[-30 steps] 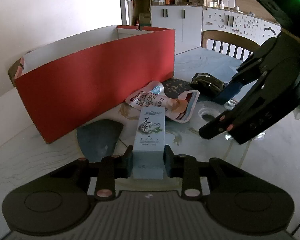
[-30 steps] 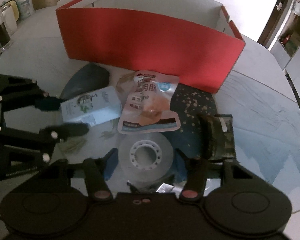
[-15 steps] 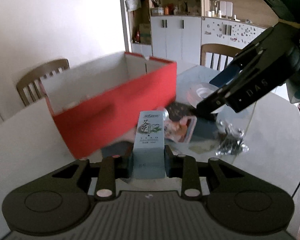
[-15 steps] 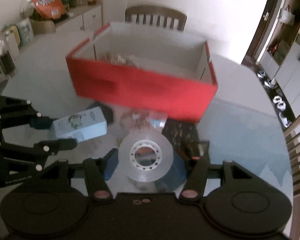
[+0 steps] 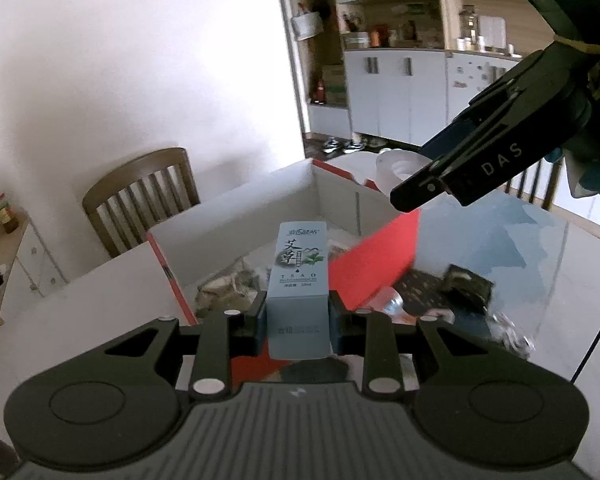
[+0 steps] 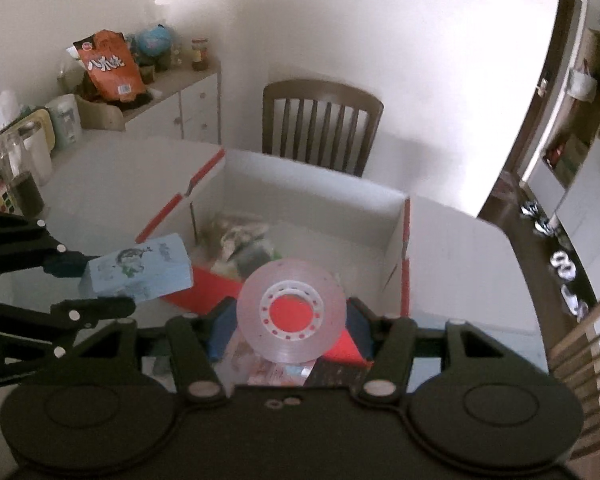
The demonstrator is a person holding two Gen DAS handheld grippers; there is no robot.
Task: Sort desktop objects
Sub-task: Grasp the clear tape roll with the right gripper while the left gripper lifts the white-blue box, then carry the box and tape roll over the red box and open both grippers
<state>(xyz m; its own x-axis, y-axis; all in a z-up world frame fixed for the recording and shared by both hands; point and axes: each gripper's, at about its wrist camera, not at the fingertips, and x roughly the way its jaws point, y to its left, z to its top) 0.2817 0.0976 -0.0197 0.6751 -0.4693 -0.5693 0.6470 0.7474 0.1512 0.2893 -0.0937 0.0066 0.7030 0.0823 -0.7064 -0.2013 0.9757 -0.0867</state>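
While gripper (image 6: 291,322) clamps tape (image 6: 291,309), above box (image 6: 396,240)

A home dining room is showing here: wooden slat-back chairs (image 6: 320,124) are standing at the tabletop's (image 6: 460,248) edges, a sideboard (image 6: 180,100) is carrying snack bags and jars, and white cupboards (image 5: 396,92) are lining the wall.
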